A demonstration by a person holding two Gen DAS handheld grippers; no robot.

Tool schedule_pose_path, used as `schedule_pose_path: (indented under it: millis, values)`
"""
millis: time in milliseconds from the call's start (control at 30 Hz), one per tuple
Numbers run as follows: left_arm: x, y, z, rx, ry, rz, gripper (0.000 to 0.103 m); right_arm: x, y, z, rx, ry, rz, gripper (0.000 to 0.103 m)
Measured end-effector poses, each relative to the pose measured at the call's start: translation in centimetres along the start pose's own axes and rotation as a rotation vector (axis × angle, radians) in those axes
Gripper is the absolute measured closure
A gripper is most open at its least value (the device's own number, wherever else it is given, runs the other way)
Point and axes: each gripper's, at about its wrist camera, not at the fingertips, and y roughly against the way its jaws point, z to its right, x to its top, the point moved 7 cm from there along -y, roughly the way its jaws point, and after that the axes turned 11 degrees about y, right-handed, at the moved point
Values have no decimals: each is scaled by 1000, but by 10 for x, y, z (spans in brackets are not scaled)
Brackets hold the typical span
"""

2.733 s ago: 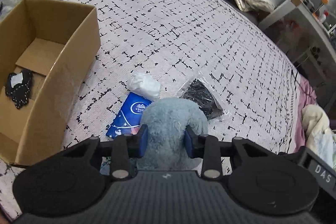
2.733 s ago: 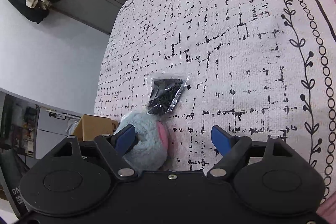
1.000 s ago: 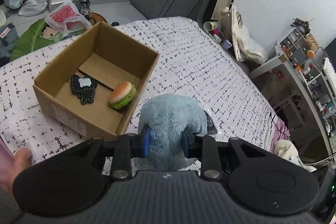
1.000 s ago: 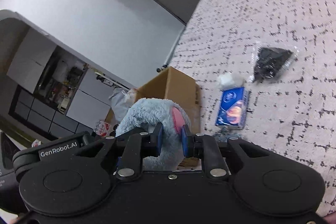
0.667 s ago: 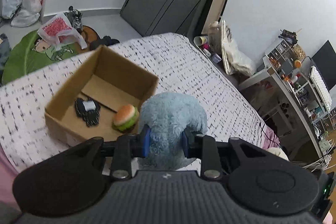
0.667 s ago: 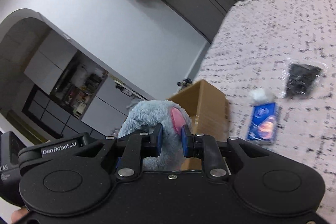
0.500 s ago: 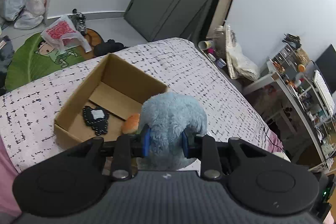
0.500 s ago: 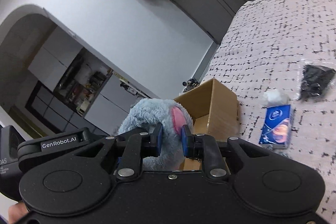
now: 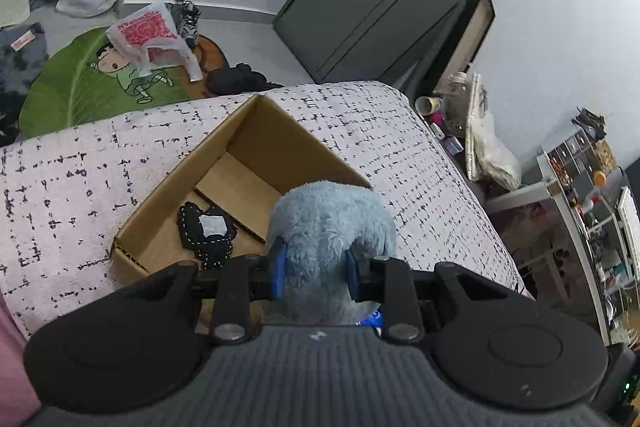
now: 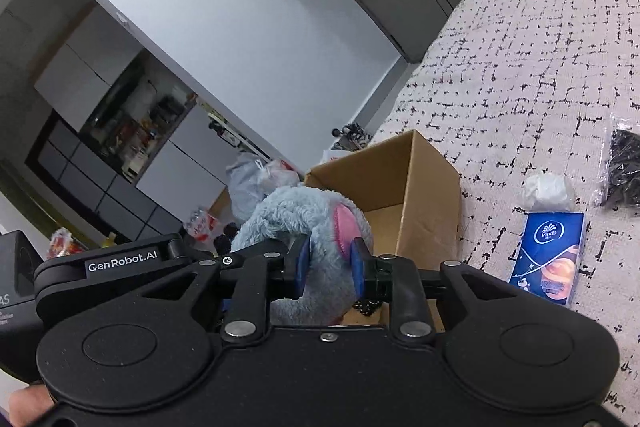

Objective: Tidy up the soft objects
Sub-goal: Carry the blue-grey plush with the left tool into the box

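A blue-grey plush toy [image 9: 332,223], with a pink inner ear visible in the right wrist view, is held in the air between both tools: the left claw [image 9: 316,273] is clamped on its body, and the right claw [image 10: 329,261] is clamped on the fur at the pink ear, both sets of blue pads pressed into the pile. The toy hangs over the near right corner of the open cardboard box [image 9: 256,131], which lies directly ahead of and below the left claw; its long axis cannot be judged, since only a rounded mass shows. Inside the box rests a black knitted piece with a white patch [image 9: 206,231], left of the toy. The coming move appears to turn on carrying the toy forward and leftward so that it clears the box wall before release. The box stands on a bed with a white, black-flecked cover [image 10: 532,75]. Beside it on the cover lie a blue tissue pack [image 10: 548,255], a white wad [image 10: 550,189] and a clear bag of black items [image 10: 624,167].
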Motion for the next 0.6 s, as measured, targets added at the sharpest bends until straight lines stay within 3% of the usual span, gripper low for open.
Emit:
schedule_pose_path:
  millis: [167, 233, 300, 467, 600]
  values:
    - [-3, -24, -14, 67, 36, -56, 74, -3, 0, 7, -51, -8, -15, 70]
    - [-6, -31, -21, 110, 48, -84, 72, -1, 4, 11, -107, 1, -13, 58]
    - [-6, -32, -26, 132, 53, -91, 70, 0, 11, 14, -144, 13, 0, 55]
    - [-9, -27, -25, 149, 29, -86, 49, 3, 24, 15, -168, 5, -12, 47]
    - [-12, -21, -15, 175, -19, -76, 41, 4, 34, 10, -176, 32, -47, 41]
